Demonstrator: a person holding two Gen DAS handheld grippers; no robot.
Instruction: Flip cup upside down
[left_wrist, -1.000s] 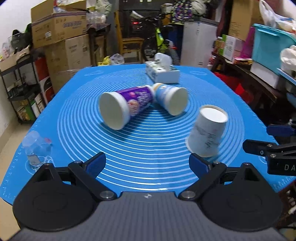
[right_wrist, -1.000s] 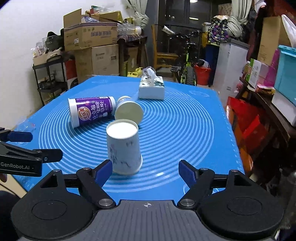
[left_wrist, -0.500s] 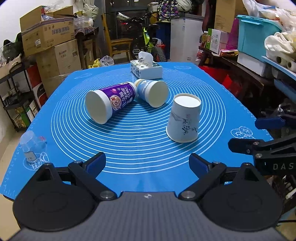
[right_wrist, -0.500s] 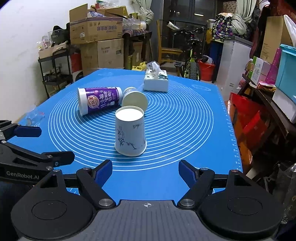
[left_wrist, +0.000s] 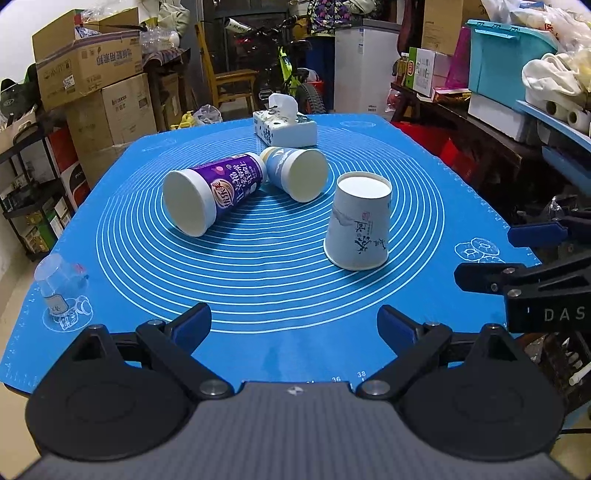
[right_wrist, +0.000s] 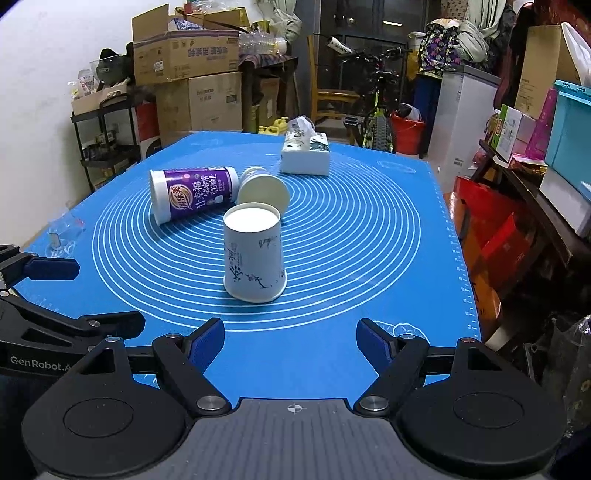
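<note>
Now both grippers have backed off toward the worktop's near edge: left gripper (left_wrist: 293, 328) spread wide, empty; right gripper (right_wrist: 290, 341) likewise spread, empty. White paper cup (right_wrist: 254, 254) stands mouth-down on the blue silicone mat (right_wrist: 369, 236), base up, steadier than a second ago when it leaned. Flip looks done. Cup: thin tapered paper, ink print, rolled rim. Behind the cup, a purple plastic-wrapped cup (left_wrist: 214, 190) and a light-blue paper cup (left_wrist: 295, 171) lie on their sides, touching. Further behind the cup, a tissue box (left_wrist: 286, 127).
</note>
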